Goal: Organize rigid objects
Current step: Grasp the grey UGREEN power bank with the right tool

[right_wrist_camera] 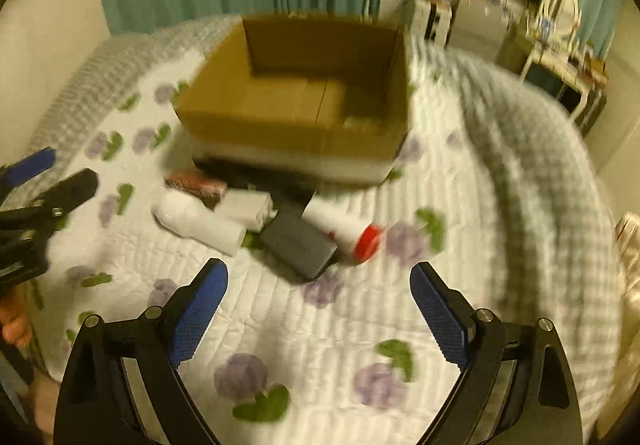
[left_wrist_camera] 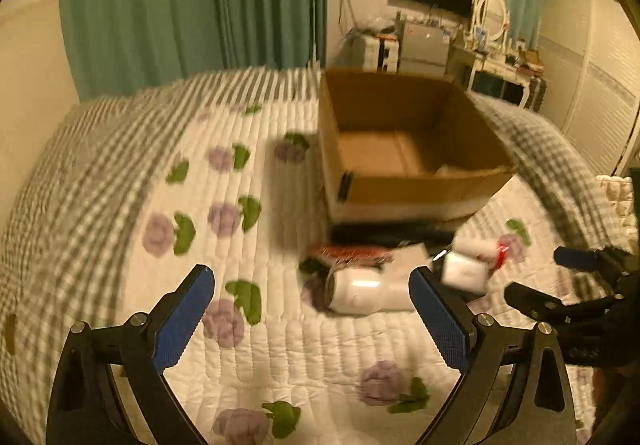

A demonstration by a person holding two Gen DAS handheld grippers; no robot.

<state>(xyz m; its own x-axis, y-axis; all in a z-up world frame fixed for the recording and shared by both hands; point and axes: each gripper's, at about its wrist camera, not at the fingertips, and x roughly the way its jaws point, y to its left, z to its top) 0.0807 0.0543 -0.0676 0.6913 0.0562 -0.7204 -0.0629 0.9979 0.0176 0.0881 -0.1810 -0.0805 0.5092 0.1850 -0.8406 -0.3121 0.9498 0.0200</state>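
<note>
a: looking at the bed, both grippers hang over the pile with nothing in them. the left gripper [left_wrist_camera: 312, 309] has its jaws wide, and the right gripper [right_wrist_camera: 319, 305] does too.

b: where are the things to tidy?

a: they lie in a heap on the flowered quilt [right_wrist_camera: 320, 329], just in front of the cardboard box [right_wrist_camera: 296, 125]. the box stands open, and it looks almost bare inside.

b: what is in the heap?

a: a fat white bottle [right_wrist_camera: 200, 223] on its side, a white bottle with a red cap [right_wrist_camera: 348, 231], a dark grey block [right_wrist_camera: 300, 247] and a small white box [right_wrist_camera: 246, 207] — they touch each other. a red and dark thing sits behind them, too blurry to name.

b: how will they feel to pick up?

a: they look hard and probably light. the bottles are round and smooth, so they could slip or roll on the soft quilt — it seems best to pinch one across its middle. the grey block has flat sides, so it should be the easy one to grab.
</note>
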